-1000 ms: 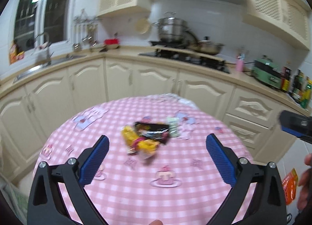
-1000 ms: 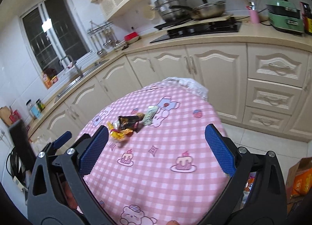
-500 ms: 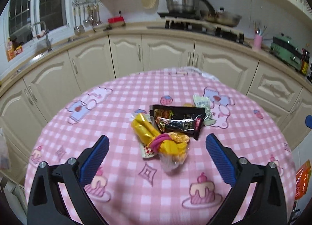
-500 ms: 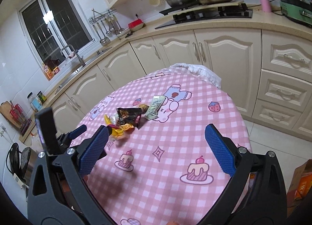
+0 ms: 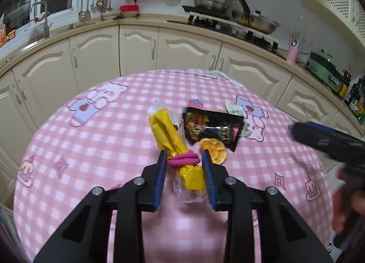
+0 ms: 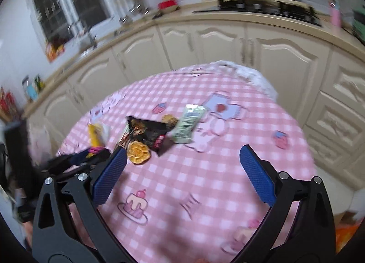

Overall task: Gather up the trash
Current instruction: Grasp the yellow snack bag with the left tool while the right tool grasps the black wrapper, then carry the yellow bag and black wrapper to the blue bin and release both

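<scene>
- The round table (image 5: pixel 91 140) with its pink checked cloth fills more of both views than a second ago.
- Left gripper (image 5: pixel 183 162): its jaws have just been closing from wide apart around the yellow wrapper (image 5: pixel 167 136) at its pink band (image 5: pixel 182 161); whether the pads press it I cannot tell.
- Right gripper (image 6: pixel 182 167): jaws wide apart over bare cloth, now nearer the trash.
- Black packet (image 5: pixel 211 127), orange slice (image 5: pixel 214 150) and pale green packet (image 6: pixel 188 124) lie mid-table, as before.
</scene>
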`<move>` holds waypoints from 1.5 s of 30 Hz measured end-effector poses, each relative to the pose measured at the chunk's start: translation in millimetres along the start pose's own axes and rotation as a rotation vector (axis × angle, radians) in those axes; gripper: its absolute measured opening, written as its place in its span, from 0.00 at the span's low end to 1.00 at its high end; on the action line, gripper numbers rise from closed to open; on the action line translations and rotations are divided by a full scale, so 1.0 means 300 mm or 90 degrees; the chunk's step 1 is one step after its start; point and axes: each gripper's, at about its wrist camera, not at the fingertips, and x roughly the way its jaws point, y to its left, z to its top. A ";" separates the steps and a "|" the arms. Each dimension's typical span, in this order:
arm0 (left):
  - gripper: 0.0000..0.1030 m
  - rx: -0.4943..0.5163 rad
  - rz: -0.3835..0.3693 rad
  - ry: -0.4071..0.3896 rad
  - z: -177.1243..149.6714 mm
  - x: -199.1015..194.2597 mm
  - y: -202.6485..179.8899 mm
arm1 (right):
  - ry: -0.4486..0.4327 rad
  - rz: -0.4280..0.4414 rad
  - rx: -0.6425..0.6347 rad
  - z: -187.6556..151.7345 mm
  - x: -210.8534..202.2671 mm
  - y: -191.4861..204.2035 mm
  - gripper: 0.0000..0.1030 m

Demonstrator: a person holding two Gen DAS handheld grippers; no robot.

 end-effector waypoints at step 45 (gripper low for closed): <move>0.29 -0.099 -0.073 -0.175 -0.091 -0.175 0.194 | 0.000 0.052 -0.004 -0.031 0.059 0.127 0.09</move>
